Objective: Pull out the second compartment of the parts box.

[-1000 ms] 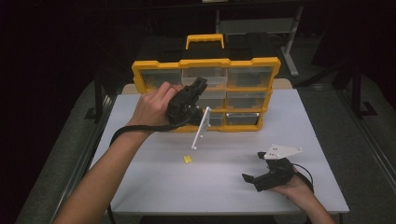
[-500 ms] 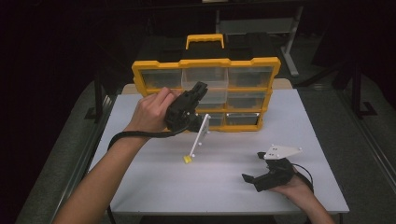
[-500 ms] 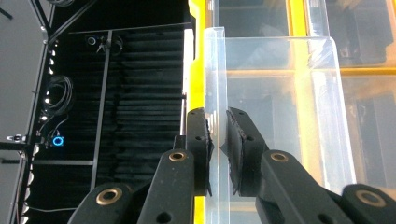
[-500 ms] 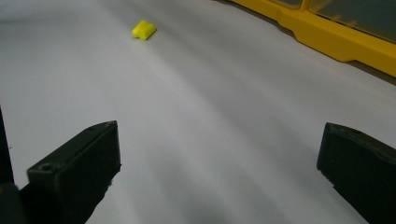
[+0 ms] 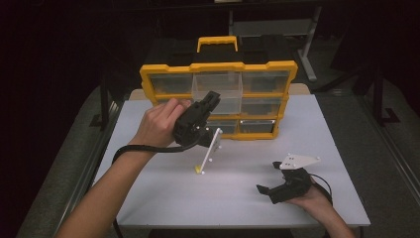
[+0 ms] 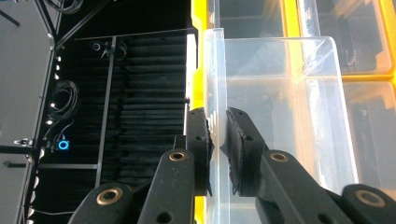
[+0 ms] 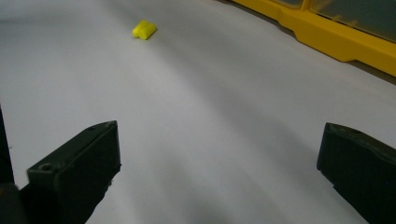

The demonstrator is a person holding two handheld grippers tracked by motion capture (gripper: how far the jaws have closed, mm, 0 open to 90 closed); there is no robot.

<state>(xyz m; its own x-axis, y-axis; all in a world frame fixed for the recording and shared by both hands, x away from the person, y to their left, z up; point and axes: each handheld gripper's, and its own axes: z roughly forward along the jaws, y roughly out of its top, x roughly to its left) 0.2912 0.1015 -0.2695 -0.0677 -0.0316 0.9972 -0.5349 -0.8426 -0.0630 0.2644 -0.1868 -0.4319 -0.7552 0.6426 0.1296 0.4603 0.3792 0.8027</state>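
So the left gripper (image 6: 217, 140) has its jaws pinched tight on the front wall of a clear drawer (image 6: 275, 93), which sticks out of the yellow organizer (image 5: 218, 99) right ahead of it. The right gripper (image 7: 219, 172) sits low over the table (image 7: 210, 116), jaws spread wide and holding nothing, with a small yellow piece (image 7: 144, 29) lying well ahead of it.
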